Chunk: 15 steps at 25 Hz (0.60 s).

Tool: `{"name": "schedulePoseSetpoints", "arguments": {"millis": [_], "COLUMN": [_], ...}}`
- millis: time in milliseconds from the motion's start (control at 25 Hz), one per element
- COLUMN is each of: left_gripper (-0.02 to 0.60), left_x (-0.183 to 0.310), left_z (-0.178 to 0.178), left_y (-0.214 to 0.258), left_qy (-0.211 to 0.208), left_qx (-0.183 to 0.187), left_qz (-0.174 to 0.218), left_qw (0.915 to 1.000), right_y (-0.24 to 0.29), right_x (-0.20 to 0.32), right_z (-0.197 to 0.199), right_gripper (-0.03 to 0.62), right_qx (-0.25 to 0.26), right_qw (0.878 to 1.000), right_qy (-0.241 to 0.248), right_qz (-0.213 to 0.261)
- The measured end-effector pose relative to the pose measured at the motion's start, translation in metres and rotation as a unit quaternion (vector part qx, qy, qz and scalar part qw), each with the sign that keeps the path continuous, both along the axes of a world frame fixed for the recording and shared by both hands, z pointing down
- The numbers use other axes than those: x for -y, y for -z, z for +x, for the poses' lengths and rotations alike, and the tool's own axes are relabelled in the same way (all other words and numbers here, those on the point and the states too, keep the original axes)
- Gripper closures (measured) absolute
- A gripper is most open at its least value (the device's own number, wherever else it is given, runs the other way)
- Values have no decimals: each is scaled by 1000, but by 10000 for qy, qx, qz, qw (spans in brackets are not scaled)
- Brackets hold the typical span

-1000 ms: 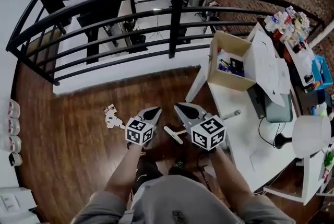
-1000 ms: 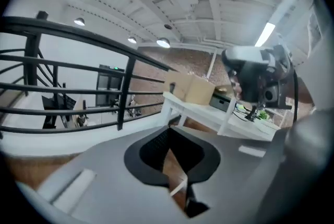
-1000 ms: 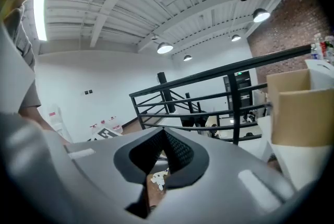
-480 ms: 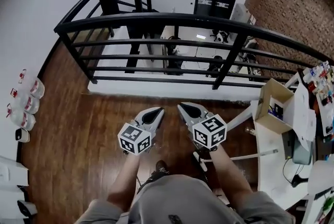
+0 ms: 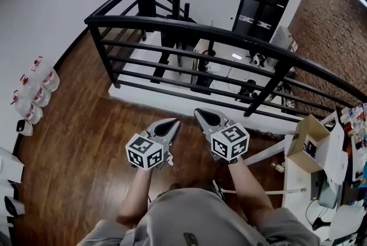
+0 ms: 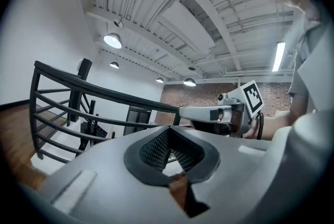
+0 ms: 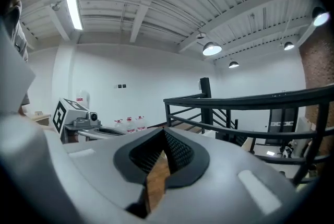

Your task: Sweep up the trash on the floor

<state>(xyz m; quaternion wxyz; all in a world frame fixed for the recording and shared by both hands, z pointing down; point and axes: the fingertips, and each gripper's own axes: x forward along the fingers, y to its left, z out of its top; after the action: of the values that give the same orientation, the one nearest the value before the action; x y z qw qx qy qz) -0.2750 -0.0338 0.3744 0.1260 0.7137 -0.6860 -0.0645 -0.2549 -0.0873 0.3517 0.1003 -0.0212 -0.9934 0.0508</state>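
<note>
No trash shows on the brown wooden floor (image 5: 86, 141) in any view now. In the head view both grippers are held level, side by side, in front of the person and point toward the black railing (image 5: 189, 30). My left gripper (image 5: 171, 123) is shut with nothing between its jaws; in its own view the black pads (image 6: 156, 147) meet at the tip (image 6: 168, 134). My right gripper (image 5: 202, 115) is shut and empty too, its tip (image 7: 164, 137) closed. Each gripper view shows the other gripper beside it: the right one (image 6: 224, 110) and the left one (image 7: 78, 116).
The railing guards a drop to a lower level just ahead. Several water bottles (image 5: 34, 90) stand along the left wall. At the right is a white table (image 5: 295, 187) with an open cardboard box (image 5: 309, 144). A black cabinet (image 5: 261, 7) stands beyond the railing.
The view has swung left: the table and box slid to the right edge, and the paper scraps on the floor have left the picture. Both grippers stayed shut, side by side.
</note>
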Motion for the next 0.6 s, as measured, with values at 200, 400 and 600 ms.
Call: {"name": "schedulePoseSetpoints", "arguments": {"millis": [200, 400, 600], "left_gripper": [576, 576, 576], "left_x": [-3, 4, 2], "left_z": [-5, 1, -3], "left_y": [10, 13, 19], "left_qy": [7, -81, -87], "left_qx": [53, 134, 212], "left_qz": [34, 23, 40], "left_qw": [10000, 9999, 9997], "right_y": [9, 10, 15], "right_x": [-4, -2, -8], "right_z": [-10, -9, -14], "right_gripper": [594, 594, 594], "right_qx": [58, 94, 168], "right_qw": [9999, 9999, 9997], "right_qy": [101, 120, 159], "right_qz": [62, 64, 84]}}
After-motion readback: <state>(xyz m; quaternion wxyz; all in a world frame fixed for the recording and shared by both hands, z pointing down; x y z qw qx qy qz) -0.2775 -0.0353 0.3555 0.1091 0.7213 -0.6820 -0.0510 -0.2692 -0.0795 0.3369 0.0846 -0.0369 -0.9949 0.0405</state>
